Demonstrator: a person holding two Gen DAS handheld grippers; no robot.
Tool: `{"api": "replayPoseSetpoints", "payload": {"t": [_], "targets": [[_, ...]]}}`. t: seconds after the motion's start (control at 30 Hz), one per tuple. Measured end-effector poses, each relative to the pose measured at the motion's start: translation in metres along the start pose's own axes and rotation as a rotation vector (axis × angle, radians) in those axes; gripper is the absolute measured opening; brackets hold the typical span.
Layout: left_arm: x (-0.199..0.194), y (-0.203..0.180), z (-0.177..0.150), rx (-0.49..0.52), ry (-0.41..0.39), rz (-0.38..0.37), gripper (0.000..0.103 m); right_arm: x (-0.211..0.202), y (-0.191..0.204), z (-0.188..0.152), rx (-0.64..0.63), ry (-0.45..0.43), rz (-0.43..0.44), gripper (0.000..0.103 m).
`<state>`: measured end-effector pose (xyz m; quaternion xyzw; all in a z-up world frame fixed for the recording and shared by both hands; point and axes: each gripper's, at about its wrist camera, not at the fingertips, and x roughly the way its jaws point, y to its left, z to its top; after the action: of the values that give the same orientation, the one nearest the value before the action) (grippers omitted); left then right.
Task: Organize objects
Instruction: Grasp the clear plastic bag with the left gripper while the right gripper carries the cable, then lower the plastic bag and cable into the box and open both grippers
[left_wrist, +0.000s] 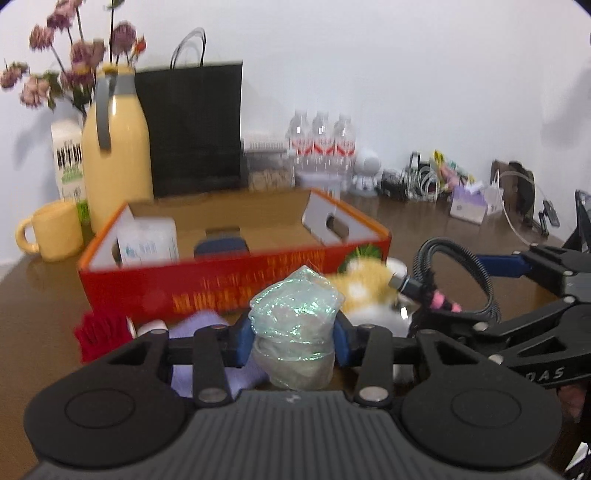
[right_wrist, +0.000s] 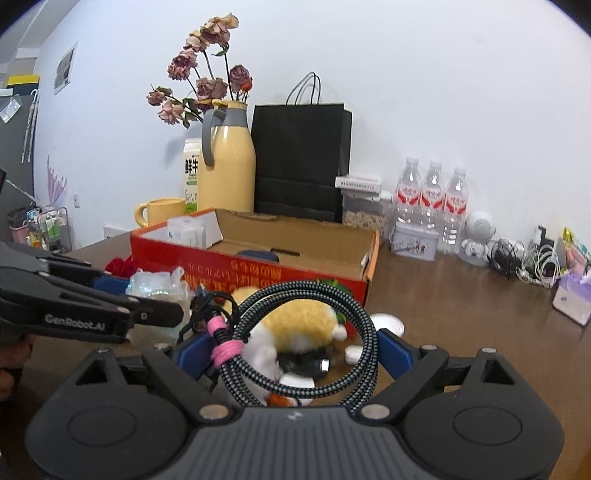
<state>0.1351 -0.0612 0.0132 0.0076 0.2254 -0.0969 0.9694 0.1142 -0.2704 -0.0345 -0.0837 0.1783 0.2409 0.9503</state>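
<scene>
My left gripper (left_wrist: 293, 334) is shut on a crumpled shimmery plastic bag (left_wrist: 295, 310), its blue pads pressing in on both sides. Ahead lies an open red cardboard box (left_wrist: 236, 291) with a white carton (left_wrist: 147, 240) and a dark item inside. In the right wrist view my right gripper (right_wrist: 295, 350) is shut on a coiled braided cable (right_wrist: 354, 314) tied with a pink band, the coil standing upright between the blue pads. Behind the coil lies a yellow and white plush toy (right_wrist: 299, 321). The left gripper (right_wrist: 147, 295) with the bag shows at the left.
A red cloth (left_wrist: 99, 332) and a lavender cloth (left_wrist: 199, 321) lie before the box. A yellow jug (right_wrist: 227, 173), mug (right_wrist: 159, 210), black paper bag (right_wrist: 299, 162) and water bottles (right_wrist: 430, 192) line the wall. White round pieces (right_wrist: 388, 323) lie by the plush. Tangled cables (right_wrist: 524, 258) sit at right.
</scene>
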Motion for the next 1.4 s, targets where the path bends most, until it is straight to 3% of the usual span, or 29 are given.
{"api": "replayPoseSetpoints", "payload": {"t": [0.27, 0.43, 0.63, 0.83, 1.17, 1.27, 1.33, 1.37, 1.4], "targets": [[0.003, 0.017, 0.046, -0.016, -0.126, 0.038, 0.043, 0.031, 0.01, 0.04, -0.034, -0.044, -0.009, 0.092], [0.019, 0.029, 0.073, -0.02, -0.153, 0.064, 0.043, 0.061, 0.009, 0.067, -0.025, -0.055, -0.01, 0.092], [0.055, 0.044, 0.097, -0.035, -0.137, 0.094, 0.043, 0.11, 0.005, 0.092, -0.013, -0.022, -0.018, 0.092], [0.091, 0.056, 0.097, -0.06, -0.106, 0.103, 0.043, 0.158, -0.009, 0.099, 0.051, 0.043, -0.025, 0.092], [0.117, 0.064, 0.085, -0.054, -0.047, 0.113, 0.045, 0.175, -0.016, 0.081, 0.068, 0.097, -0.028, 0.092], [0.116, 0.063, 0.084, -0.051, -0.062, 0.123, 0.061, 0.175, -0.016, 0.079, 0.07, 0.103, -0.028, 0.093], [0.114, 0.062, 0.084, -0.054, -0.077, 0.123, 0.096, 0.175, -0.017, 0.079, 0.076, 0.105, -0.027, 0.094], [0.112, 0.061, 0.083, -0.059, -0.092, 0.127, 0.103, 0.174, -0.018, 0.079, 0.078, 0.103, -0.027, 0.101], [0.11, 0.06, 0.083, -0.062, -0.107, 0.129, 0.103, 0.172, -0.018, 0.079, 0.08, 0.093, -0.033, 0.103]]}}
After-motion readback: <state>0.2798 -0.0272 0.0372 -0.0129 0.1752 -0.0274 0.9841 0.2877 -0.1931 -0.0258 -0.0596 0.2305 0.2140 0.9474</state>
